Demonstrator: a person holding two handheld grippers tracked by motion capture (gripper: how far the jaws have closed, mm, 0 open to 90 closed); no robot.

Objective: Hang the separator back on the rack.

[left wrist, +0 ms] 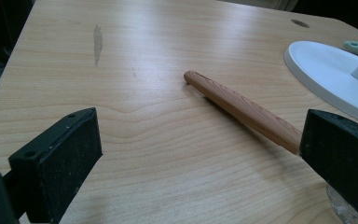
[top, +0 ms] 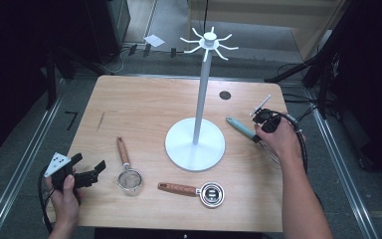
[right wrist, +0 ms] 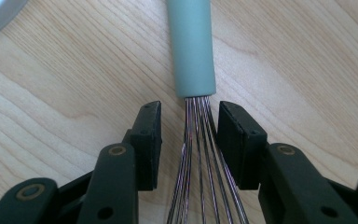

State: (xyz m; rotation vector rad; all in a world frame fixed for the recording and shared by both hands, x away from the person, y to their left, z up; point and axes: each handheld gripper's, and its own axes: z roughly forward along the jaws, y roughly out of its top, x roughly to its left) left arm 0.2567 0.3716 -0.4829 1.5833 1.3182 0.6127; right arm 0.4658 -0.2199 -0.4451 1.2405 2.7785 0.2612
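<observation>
A whisk with a pale green handle lies on the wooden table, right of the white stand. My right gripper is down over it, jaws on either side of the thin wires just below the handle. A gap shows on the left side, so the jaws are open around the wires. My left gripper hovers wide open at the table's front left, holding nothing. Just ahead of it lies the wooden handle of a small mesh strainer.
A white hook stand rises from a round base at mid-table, with hooks at the top. A wooden-handled metal cup lies near the front edge. A dark hole marks the far right of the table.
</observation>
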